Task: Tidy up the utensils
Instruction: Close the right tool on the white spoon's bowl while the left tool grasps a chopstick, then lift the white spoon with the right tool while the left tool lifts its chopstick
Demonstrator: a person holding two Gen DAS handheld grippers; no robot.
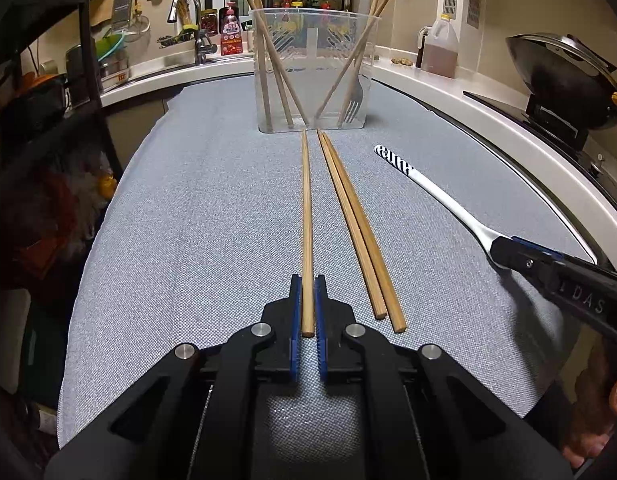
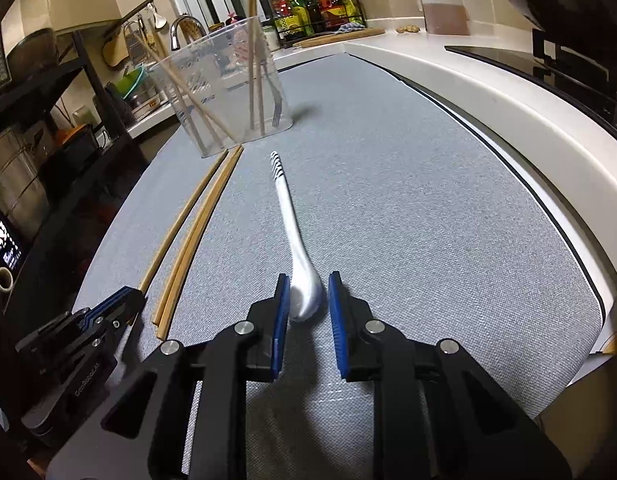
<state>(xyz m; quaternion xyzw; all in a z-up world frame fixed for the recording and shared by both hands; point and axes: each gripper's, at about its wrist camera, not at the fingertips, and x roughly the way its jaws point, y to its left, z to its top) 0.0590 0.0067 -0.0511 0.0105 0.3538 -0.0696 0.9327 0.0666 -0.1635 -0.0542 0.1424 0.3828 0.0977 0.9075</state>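
Where grey cloth (image 1: 188,220) covers the table, single chopstick (image 1: 307,220) lying between narrowly parted pads of left gripper (image 1: 308,304), unclear whether pinched. Beside it, chopstick pair (image 1: 358,228). Spoon (image 2: 296,240) bowl between open right gripper (image 2: 308,300), untouched. Beyond, clear holder (image 1: 314,68) with chopsticks, fork (image 1: 354,100).

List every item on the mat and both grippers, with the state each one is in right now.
left gripper: straddling the single chopstick's near end, pads close around it.
right gripper: open around the spoon's bowl.
single chopstick: flat on the mat.
chopstick pair: flat, side by side, untouched.
spoon: flat on the mat.
clear container: upright, holding chopsticks and a fork.
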